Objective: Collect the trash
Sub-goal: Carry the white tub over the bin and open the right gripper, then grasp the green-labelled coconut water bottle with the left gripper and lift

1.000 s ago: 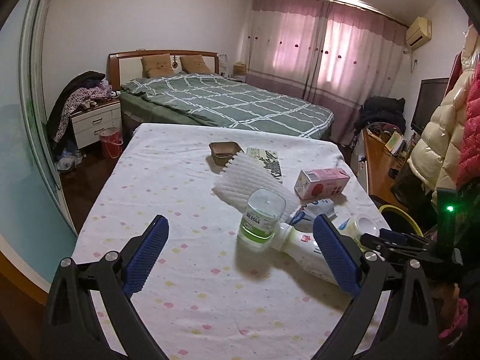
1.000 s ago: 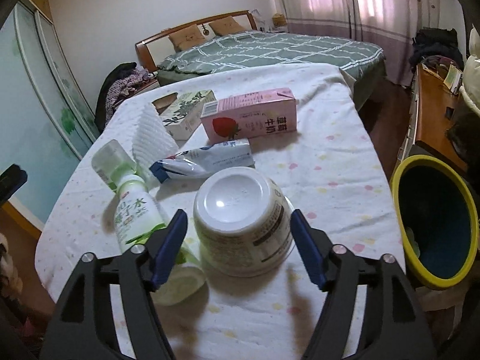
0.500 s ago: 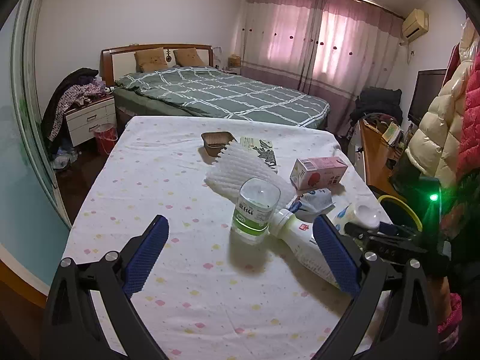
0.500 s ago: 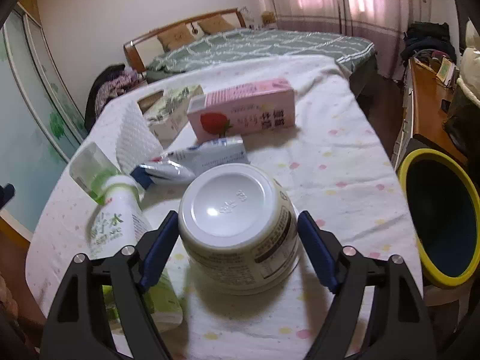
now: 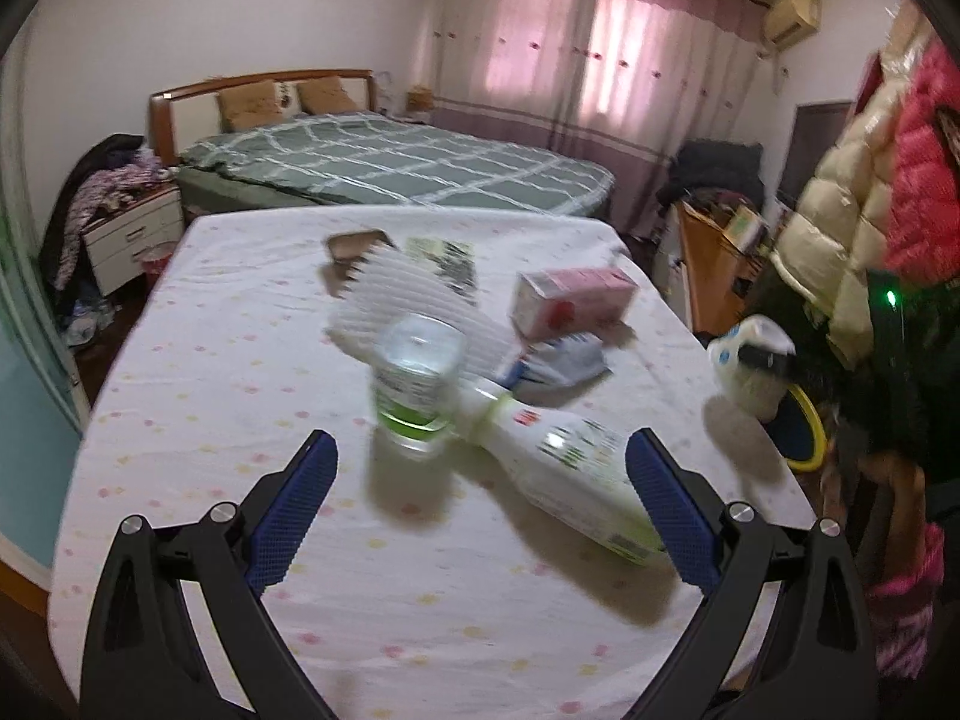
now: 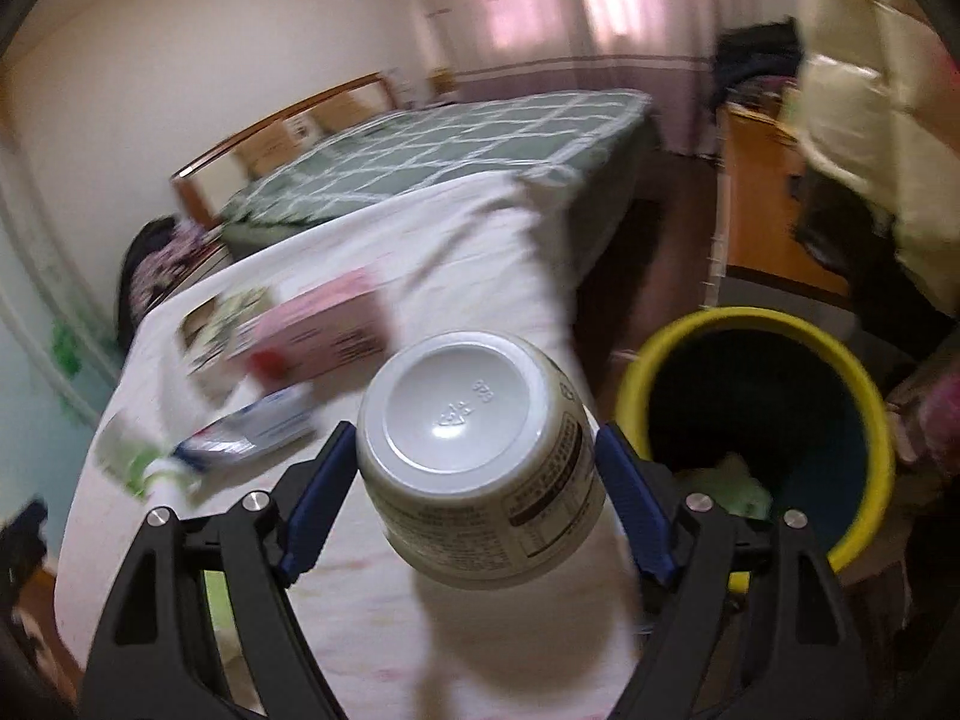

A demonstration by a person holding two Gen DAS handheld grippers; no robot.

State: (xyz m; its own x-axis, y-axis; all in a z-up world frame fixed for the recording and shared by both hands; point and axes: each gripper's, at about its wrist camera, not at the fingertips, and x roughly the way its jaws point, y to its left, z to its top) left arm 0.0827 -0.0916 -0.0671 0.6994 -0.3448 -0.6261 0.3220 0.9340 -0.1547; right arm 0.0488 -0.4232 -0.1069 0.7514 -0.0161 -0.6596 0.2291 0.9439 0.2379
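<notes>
White paper cup point(image 6: 480, 462) upturned, lifted beside yellow-rimmed bin point(image 6: 864, 384).

This is a bedroom in a home. A wide bed point(image 5: 390, 174) with a green checked cover and two pillows point(image 5: 282, 102) stands by the far wall. Pink curtains point(image 5: 594, 60) hang over the window. A white nightstand point(image 5: 129, 237) holds a pile of clothes, and puffy winter jackets point(image 5: 852, 204) hang at the right. An air conditioner point(image 5: 791, 15) sits high on the wall.

Bottles: two point(image 5: 420, 384) point(image 5: 570, 480)
Cartons: one point(image 5: 570, 300)
Cups: one point(image 6: 480, 456)
Bins: one point(image 6: 864, 396)
Pouches: one point(image 5: 558, 360)
</notes>
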